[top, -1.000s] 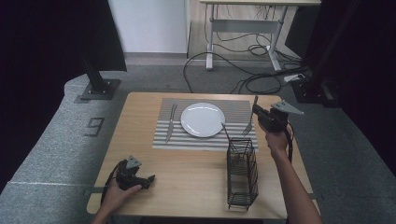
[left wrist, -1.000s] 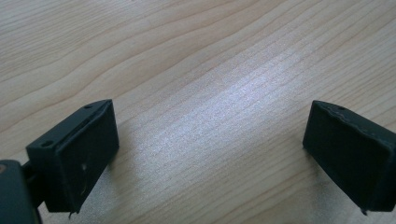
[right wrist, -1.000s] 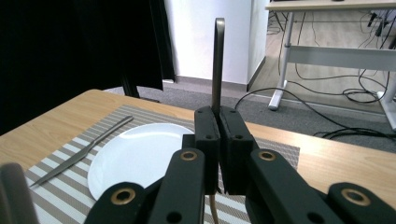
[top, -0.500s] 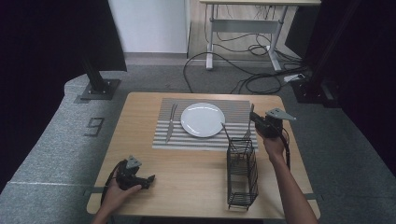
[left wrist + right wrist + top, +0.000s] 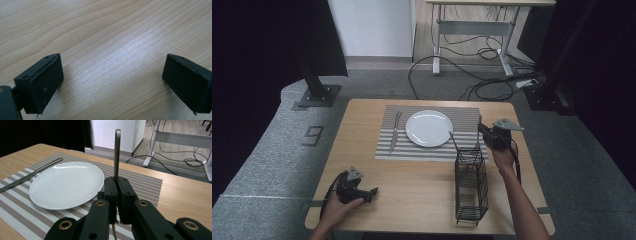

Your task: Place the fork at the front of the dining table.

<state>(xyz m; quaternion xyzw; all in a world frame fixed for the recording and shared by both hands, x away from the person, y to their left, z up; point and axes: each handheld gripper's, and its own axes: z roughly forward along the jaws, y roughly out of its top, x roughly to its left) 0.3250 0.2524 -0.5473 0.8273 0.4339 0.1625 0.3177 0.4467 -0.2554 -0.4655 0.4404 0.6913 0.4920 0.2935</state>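
Since the earlier high view our right gripper [image 5: 482, 131] has sunk toward the placemat [image 5: 387, 150] with the utensil, while the left gripper [image 5: 371, 191] has kept its place at the near left of the table [image 5: 362, 110]. The right jaws are pressed tight together on the slim metal handle of a utensil [image 5: 116, 152], which stands upright between them in the right gripper view; its working end is hidden below the jaws, so we cannot tell what kind it is. It hangs over the right part of the placemat, just right of the white plate [image 5: 429, 128], with the knife [image 5: 395, 131] lying on the plate's far side. The left jaws stand wide apart over bare wood, holding nothing.

We judge the step to be laying this utensil down beside the plate. To do it well we would tip the handle level first, lower until it rests on the mat parallel to the knife, and only then let go, keeping clear of the plate's rim and of the wire basket [image 5: 472, 185] near our wrist.

The tabletop is pale wood; around it lies grey flooring, with cables and a desk frame beyond.
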